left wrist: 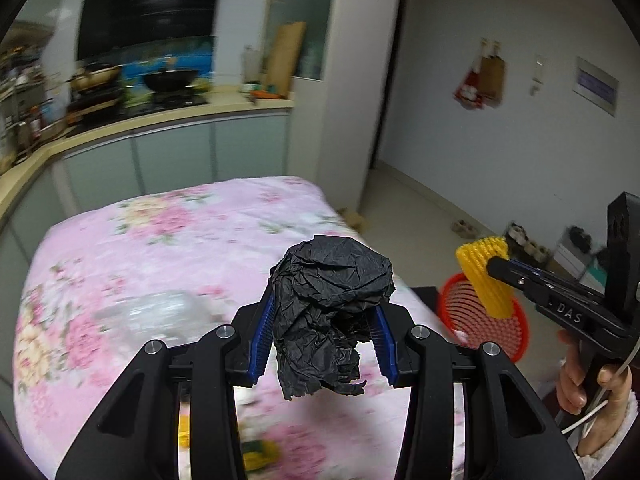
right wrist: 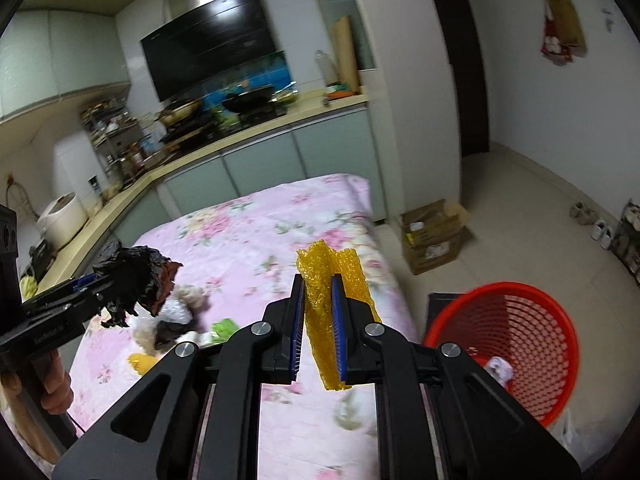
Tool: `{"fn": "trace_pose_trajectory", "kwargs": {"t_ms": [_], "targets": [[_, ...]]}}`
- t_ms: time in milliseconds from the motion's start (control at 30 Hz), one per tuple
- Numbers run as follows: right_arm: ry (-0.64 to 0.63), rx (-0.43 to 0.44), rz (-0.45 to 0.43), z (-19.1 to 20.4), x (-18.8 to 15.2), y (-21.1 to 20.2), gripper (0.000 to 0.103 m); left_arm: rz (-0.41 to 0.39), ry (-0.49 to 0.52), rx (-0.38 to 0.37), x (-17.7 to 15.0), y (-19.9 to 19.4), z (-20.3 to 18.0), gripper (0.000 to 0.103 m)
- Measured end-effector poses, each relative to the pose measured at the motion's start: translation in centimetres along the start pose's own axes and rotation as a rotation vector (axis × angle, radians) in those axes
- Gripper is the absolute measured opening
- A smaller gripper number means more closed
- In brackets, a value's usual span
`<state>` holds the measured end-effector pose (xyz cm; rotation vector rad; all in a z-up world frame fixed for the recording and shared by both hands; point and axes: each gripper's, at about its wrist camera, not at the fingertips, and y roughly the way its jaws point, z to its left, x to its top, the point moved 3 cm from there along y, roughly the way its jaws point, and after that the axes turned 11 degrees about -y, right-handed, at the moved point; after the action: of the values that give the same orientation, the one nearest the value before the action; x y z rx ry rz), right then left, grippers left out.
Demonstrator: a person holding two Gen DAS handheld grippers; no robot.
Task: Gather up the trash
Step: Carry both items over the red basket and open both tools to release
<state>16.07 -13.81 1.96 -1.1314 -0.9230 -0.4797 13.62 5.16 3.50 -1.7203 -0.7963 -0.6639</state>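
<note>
My left gripper (left wrist: 326, 312) is shut on a crumpled wad of black paper (left wrist: 332, 276), held above the pink floral tablecloth (left wrist: 160, 240). The same wad of black paper (right wrist: 132, 280) shows at the left of the right wrist view, in the left gripper (right wrist: 100, 284). My right gripper (right wrist: 318, 304) is shut on a strip of yellow bubble wrap (right wrist: 320, 336) that hangs down between its blue pads. In the left wrist view the right gripper (left wrist: 496, 268) holds the yellow strip (left wrist: 486, 280) above the red mesh basket (left wrist: 504, 336). The red basket (right wrist: 528, 340) stands on the floor right of the table, with a small white scrap (right wrist: 498, 368) inside.
More trash lies on the table: clear plastic (left wrist: 152, 316), a green scrap (right wrist: 224, 328), a yellow piece (right wrist: 140, 360) and a dark-and-white heap (right wrist: 172, 320). An open cardboard box (right wrist: 436, 236) sits on the floor past the table. A kitchen counter (left wrist: 160, 116) runs behind it.
</note>
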Motion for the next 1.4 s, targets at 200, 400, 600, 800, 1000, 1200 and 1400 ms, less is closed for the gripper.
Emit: {"fn": "trace_pose_trajectory", "kwargs": {"t_ms": [200, 400, 600, 800, 1000, 1200, 1400], "targets": [[0.059, -0.08, 0.003, -4.1, -1.1, -1.7, 0.013, 0.061, 0.08, -0.083, -1.1, 3.5, -6.2, 0.041], [0.118, -0.156, 0.007, -8.0, -2.4, -3.4, 0.013, 0.137, 0.144, -0.144, -2.6, 7.3, -11.6, 0.041], [0.182, -0.209, 0.029, -11.2, -4.0, -3.8, 0.013, 0.246, 0.161, -0.185, -3.8, 11.8, -15.7, 0.042], [0.243, -0.227, 0.079, -13.5, -5.9, -2.4, 0.014, 0.346, 0.165, -0.201, -5.8, 15.8, -18.5, 0.042], [0.29, -0.219, 0.124, -15.0, -7.5, -1.0, 0.015, 0.409, 0.166, -0.162, -7.8, 19.0, -18.9, 0.046], [0.357, -0.204, 0.142, -16.1, -8.5, -0.5, 0.039, 0.423, 0.169, -0.172, -8.4, 19.5, -19.2, 0.069], [0.373, -0.212, 0.137, -16.3, -8.5, -1.0, 0.04, 0.413, 0.159, -0.193, -7.6, 18.1, -18.9, 0.077]]}}
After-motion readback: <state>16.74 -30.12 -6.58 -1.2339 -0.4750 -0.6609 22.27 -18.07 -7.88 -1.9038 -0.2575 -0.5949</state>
